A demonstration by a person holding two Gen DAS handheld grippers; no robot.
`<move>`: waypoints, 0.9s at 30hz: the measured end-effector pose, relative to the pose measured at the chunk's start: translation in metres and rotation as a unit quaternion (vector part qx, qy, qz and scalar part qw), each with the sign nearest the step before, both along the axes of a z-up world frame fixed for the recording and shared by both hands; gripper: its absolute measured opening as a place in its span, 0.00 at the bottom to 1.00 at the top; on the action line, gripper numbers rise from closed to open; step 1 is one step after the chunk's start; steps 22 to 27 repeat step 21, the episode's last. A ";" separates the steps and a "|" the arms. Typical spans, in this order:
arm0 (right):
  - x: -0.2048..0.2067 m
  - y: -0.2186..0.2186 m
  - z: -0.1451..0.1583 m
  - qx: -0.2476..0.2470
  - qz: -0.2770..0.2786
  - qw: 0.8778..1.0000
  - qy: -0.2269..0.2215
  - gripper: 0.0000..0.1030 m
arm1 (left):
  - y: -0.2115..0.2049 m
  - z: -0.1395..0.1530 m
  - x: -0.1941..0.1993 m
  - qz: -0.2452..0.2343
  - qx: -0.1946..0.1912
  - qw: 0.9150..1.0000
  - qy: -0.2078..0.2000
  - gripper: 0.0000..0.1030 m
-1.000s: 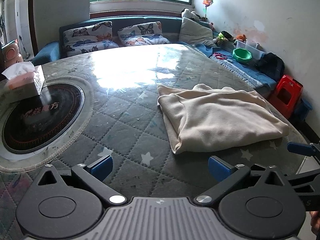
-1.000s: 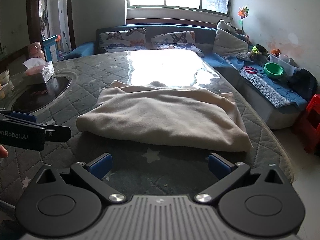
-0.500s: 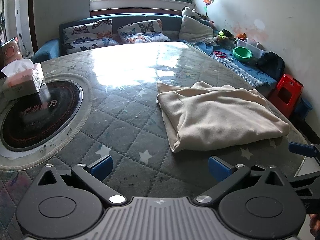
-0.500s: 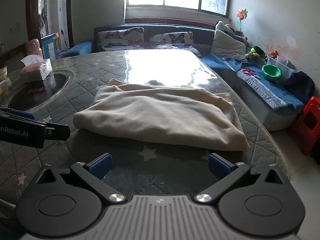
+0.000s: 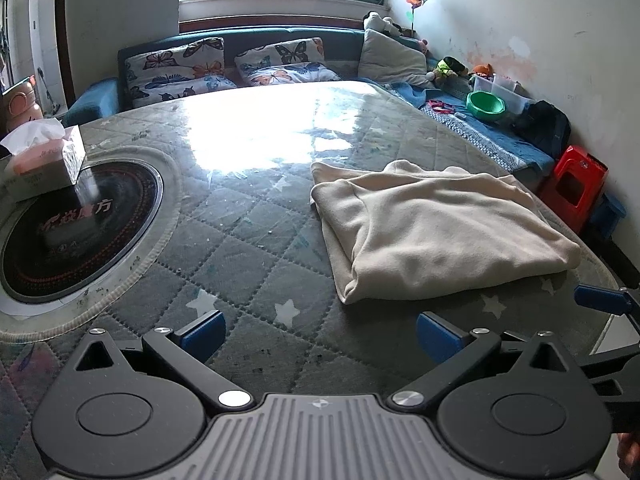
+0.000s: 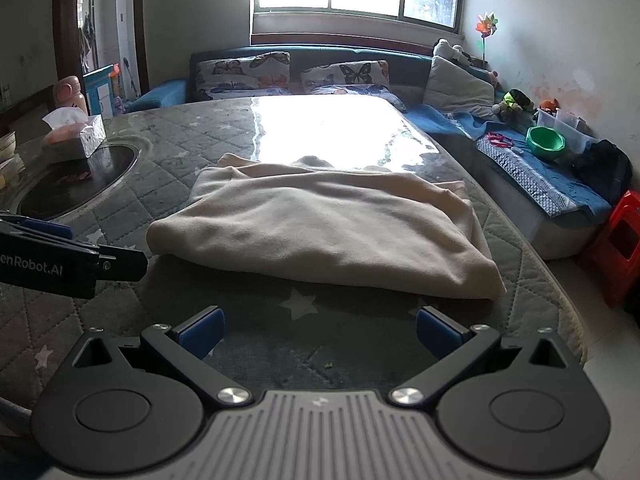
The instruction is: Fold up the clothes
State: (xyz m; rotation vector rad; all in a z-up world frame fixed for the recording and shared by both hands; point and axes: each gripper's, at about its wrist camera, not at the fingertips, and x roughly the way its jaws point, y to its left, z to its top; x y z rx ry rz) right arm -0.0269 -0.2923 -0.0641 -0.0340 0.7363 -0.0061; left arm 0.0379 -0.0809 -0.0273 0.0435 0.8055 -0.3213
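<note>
Both of my claws have drawn back a little from the cloth over the last second, so the folded cream garment (image 6: 324,228) now sits slightly farther ahead of each camera. My left gripper (image 5: 319,334) hovers over the quilted star-patterned table cover (image 5: 240,264) with its blue pads spread wide and nothing between them. My right gripper (image 6: 318,334) is likewise released, jaws wide apart and empty, just short of the garment's near edge. The garment lies folded into a thick rectangle on the right part of the table, near the rounded table edge, with a lower layer showing along its left and far sides. From my right wrist view I see the tip of the left gripper reaching in at the left, apart from the cloth. A tissue box (image 5: 44,160) stands on the far left beside the dark round inset (image 5: 76,236) in the table. Beyond the table are a blue sofa with butterfly cushions (image 5: 176,68), a green bowl (image 5: 486,105) and a red stool (image 5: 576,186).
</note>
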 end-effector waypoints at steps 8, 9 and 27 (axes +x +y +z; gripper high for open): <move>0.001 0.001 -0.003 0.002 0.000 1.000 0.005 1.00 | -0.002 -0.002 0.002 -0.003 0.000 1.000 0.002 1.00; 0.001 0.001 -0.003 0.002 0.001 1.000 0.005 1.00 | -0.002 -0.002 0.002 -0.003 -0.001 1.000 0.003 1.00; 0.001 0.002 -0.002 0.002 0.002 1.000 0.004 1.00 | -0.004 -0.001 0.003 -0.003 0.002 1.000 0.003 1.00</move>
